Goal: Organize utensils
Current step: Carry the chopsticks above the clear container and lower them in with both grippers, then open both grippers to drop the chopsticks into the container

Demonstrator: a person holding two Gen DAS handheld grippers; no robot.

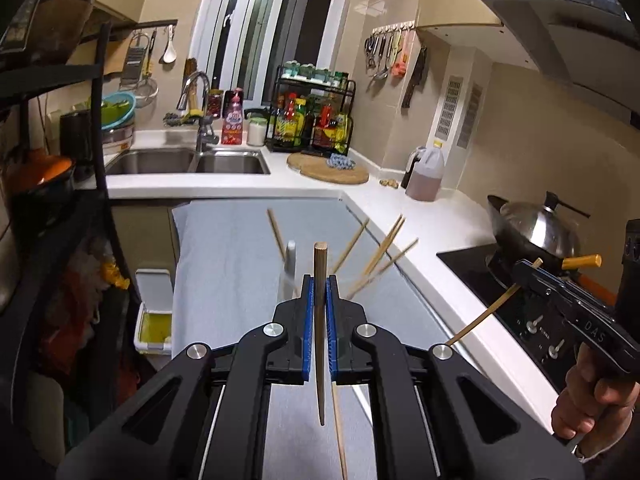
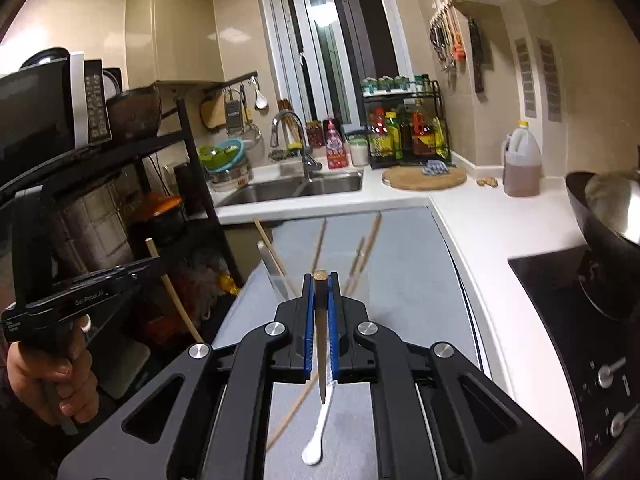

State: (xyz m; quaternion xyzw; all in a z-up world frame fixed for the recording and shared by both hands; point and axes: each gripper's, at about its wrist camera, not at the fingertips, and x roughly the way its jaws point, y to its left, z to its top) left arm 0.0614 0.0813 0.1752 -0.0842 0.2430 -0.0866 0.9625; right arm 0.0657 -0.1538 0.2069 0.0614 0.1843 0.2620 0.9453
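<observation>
The grey-covered counter carries the work, a long surface running toward the sink, and on it stands a clear glass holder, hard to make out, which already collects the upright utensils. Each tool is clamped tight on one chopstick: the left tool pinches a dark brown chopstick between its blue pads, blunt end up and tip pointing down, and the right tool holds its own chopstick the same way. Both sticks are held near vertical and above the counter, probably so they can drop tip first into the holder. In the left view the other tool shows at the right edge with its stick angled out below it. Counting what is visible: two held chopsticks, one per tool; about five loose chopsticks leaning in the holder, fanned outward because they rest against its rim; one pale handle standing among them, perhaps a knife or spoon; one white spoon and one more chopstick lying flat on the counter below the right tool, not yet gathered.
</observation>
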